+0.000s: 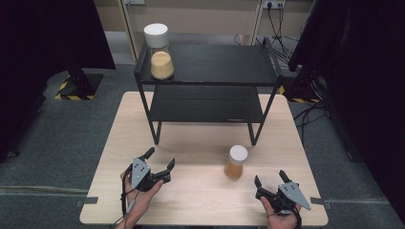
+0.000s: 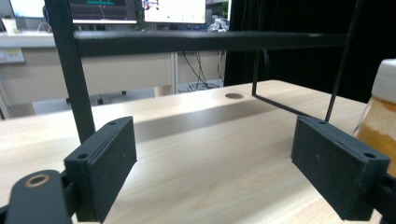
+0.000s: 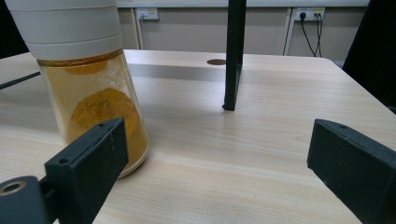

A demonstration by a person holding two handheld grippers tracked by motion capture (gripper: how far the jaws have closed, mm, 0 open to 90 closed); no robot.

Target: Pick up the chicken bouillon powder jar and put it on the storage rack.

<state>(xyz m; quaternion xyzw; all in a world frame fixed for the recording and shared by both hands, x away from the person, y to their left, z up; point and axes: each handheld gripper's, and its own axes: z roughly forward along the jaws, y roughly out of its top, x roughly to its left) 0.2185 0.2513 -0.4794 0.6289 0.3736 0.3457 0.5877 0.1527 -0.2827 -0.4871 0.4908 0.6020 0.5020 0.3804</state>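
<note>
Both tools rest low over the tabletop (image 1: 200, 191) with jaws spread and empty — the right tool (image 1: 273, 183) just behind and right of the small jar (image 1: 236, 162), placed to close on it; the left tool (image 1: 158, 160) waits farther off.

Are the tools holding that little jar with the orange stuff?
No. Both the left tool and the right tool are open and hold nothing. The small jar stands alone on the table.
</note>
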